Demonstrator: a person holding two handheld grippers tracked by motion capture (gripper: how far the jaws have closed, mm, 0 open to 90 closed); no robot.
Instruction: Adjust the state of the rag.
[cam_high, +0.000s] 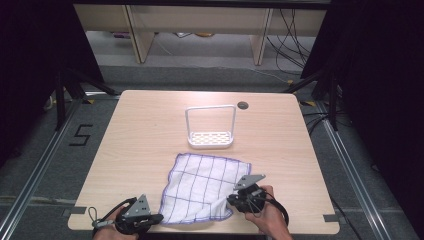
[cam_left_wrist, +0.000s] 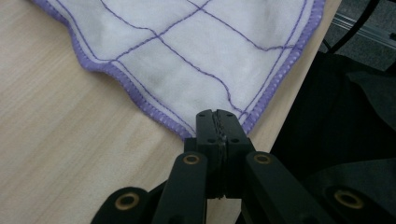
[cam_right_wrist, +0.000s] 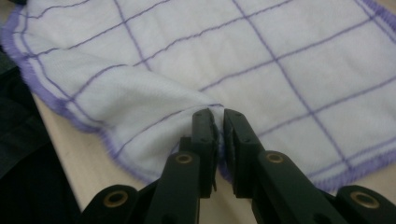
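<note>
Cloth (cam_high: 207, 187) lies flat, near corner toward the table edge, pinched by left gripper (cam_left_wrist: 220, 122); right gripper (cam_right_wrist: 219, 122) pinches a raised fold.

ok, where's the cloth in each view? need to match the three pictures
High view: cloth at the table's near edge, centre, in front of the white rack.
Left gripper view: top half of the picture, one corner running down into the shut jaws.
Right gripper view: across the top and middle, a fold pinched between the jaws.
Shared landmark: its purple stitched hem and grid lines.
</note>
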